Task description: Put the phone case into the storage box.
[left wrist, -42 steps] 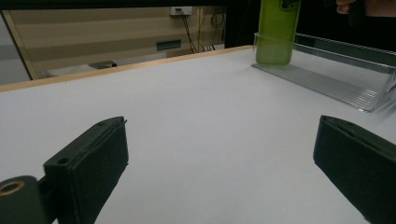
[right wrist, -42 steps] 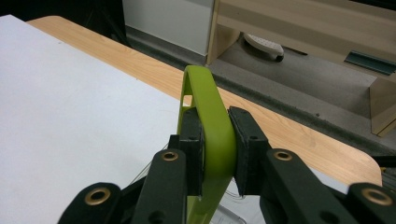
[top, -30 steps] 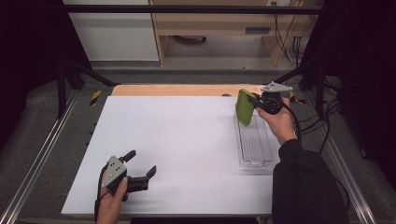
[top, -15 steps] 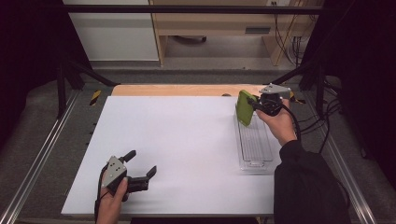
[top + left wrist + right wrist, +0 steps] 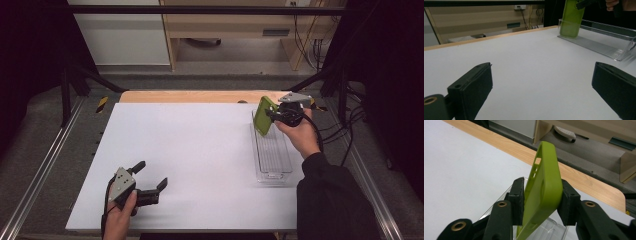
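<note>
Green phone case (image 5: 263, 116) is kept upright at the far end of the clear tray (image 5: 272, 172), between the right gripper (image 5: 274, 117) jaws, which have just been opening; pad contact cannot be told. Left gripper (image 5: 151, 176) jaws are spread wide over the white desk (image 5: 200, 150), nothing between them.

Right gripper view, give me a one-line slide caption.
Right tool with a lime green phone case between its black jaws, the left one slightly apart, above a clear plastic tray on the white table.

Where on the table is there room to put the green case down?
The white table lies bare between the left gripper and the clear tray. The tray's near end is free too. The far end is crowded: green case, right gripper.
</note>
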{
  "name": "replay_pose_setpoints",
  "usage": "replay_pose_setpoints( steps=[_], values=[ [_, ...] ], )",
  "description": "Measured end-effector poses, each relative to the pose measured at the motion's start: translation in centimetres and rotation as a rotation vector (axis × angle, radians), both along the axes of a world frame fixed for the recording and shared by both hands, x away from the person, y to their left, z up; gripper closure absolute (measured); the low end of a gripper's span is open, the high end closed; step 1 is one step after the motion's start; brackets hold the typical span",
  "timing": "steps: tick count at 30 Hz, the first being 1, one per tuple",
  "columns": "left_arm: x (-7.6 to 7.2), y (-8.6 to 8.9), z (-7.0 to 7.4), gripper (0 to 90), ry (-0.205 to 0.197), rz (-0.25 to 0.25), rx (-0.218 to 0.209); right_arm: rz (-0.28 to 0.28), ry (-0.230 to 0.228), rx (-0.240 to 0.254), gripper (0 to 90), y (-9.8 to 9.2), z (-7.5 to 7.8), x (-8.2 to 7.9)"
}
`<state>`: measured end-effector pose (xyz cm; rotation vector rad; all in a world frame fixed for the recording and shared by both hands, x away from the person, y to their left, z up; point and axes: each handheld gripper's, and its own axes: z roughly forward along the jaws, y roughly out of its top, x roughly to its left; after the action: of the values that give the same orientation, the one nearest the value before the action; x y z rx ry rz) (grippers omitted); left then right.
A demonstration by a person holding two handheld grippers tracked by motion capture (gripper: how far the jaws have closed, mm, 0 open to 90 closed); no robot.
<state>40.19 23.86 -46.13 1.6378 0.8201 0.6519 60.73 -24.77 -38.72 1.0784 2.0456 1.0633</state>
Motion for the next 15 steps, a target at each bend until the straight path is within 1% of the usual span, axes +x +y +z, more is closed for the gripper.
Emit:
replay_pose_setpoints(
  steps=[4,5,8,9,12,15],
  values=[
    [0.00,0.00,0.00,2.8,0.000,0.001,0.001,-0.001,0.004,-0.013,66.2,-0.06,0.18,-0.17],
    [0.00,-0.01,0.00,2.8,0.000,0.000,0.000,-0.002,0.006,-0.028,65.7,-0.18,0.29,-0.26],
    [-0.01,-0.02,0.00,2.8,0.000,0.003,-0.001,-0.013,0.017,-0.037,64.2,-0.27,0.38,-0.38],
    [0.00,-0.03,0.00,2.8,0.000,0.002,0.000,-0.011,0.018,-0.051,69.7,-0.34,0.47,-0.47],
    [0.02,-0.11,-0.02,2.7,0.001,0.001,0.002,-0.010,0.016,-0.053,71.0,-0.36,0.50,-0.46],
    [0.01,-0.15,-0.02,2.8,0.001,0.000,0.004,-0.027,0.008,-0.051,71.6,-0.32,0.41,-0.13]
  ],
)
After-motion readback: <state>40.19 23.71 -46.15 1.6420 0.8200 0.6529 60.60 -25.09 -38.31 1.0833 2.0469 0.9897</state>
